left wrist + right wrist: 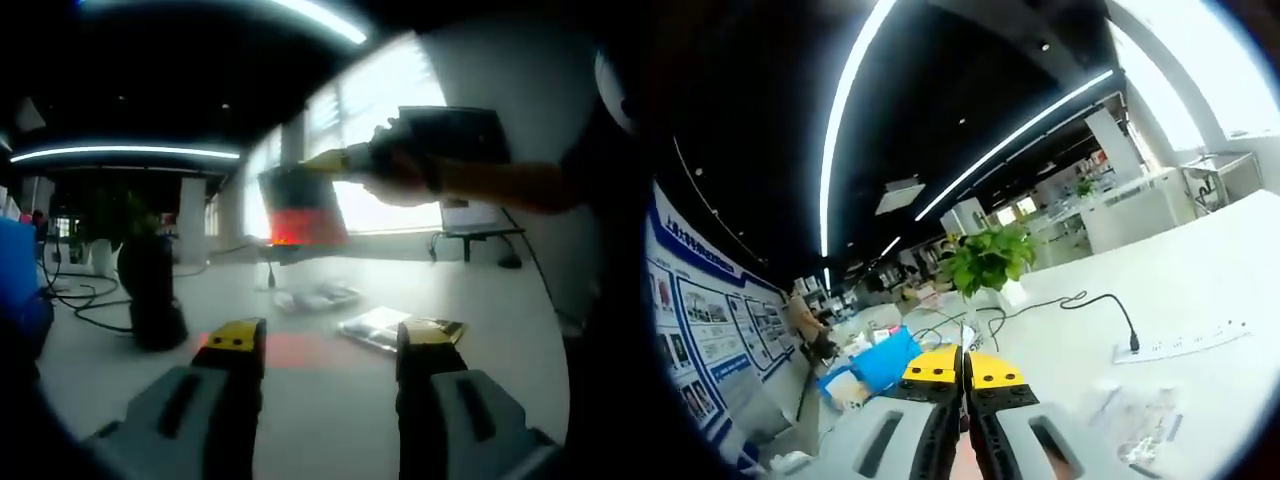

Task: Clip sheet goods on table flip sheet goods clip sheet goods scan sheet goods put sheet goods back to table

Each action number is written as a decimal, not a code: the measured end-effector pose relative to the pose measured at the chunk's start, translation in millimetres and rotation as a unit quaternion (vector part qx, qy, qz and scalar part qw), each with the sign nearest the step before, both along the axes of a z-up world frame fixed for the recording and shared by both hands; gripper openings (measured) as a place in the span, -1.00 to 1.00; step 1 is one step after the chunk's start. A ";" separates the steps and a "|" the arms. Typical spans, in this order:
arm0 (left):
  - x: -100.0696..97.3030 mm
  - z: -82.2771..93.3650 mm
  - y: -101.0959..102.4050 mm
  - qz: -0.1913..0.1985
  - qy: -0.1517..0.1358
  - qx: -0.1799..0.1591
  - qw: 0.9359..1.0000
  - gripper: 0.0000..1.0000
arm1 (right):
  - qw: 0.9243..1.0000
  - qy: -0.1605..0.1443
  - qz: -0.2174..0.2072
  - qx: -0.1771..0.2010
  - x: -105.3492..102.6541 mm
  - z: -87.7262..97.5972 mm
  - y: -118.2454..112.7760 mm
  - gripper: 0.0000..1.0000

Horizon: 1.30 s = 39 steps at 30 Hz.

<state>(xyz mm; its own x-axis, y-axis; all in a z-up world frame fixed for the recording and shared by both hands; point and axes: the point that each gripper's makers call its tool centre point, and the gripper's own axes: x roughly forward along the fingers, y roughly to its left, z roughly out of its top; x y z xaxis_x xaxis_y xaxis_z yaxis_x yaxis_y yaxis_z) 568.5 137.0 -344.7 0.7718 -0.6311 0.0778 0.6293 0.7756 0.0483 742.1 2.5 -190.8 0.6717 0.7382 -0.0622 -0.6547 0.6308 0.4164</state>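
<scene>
White tabletop (330, 400) is carrying two sheet-goods packets (385, 326) mid-surface. Left gripper (330, 345) is hovering with fingers wide, holding nothing; right gripper (961, 375) is pinching one sheet (300, 205) up in red scanner light.

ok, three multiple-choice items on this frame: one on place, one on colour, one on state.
1. Where is the sheet goods packet?
A) flat on a chair
B) held up above the table by the right gripper
C) between the left gripper's jaws

2. What colour is the glow on its lower part?
A) green
B) blue
C) red

3. How do the left gripper jaws stand?
A) apart, holding nothing
B) shut on a cable
C) shut on a plant

Answers:
1 B: the left gripper view shows the packet raised off the table in the other gripper.
2 C: its lower part glows red.
3 A: bare table shows between the two yellow tips.
</scene>
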 end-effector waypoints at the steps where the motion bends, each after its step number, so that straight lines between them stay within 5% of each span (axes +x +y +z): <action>1: 0.0 0.1 0.0 0.000 0.000 0.000 1.000 -0.09 | 1.000 0.003 0.004 0.008 -1.1 -2.3 -1.4 -1.00; 21: -5.3 0.9 -8.3 0.002 0.003 -0.002 1.000 -0.09 | 0.997 0.021 0.072 -0.030 -10.9 -65.4 -4.2 -1.00; 28: -4.4 -0.3 -8.1 0.002 0.005 -0.001 1.000 -0.10 | 0.996 -0.008 0.052 -0.068 9.7 -79.3 -20.2 -1.00; 39: -4.5 -1.0 -8.2 0.001 0.007 -0.001 1.000 -0.10 | 0.991 -0.002 -0.001 -0.131 46.9 -101.3 -46.8 -1.00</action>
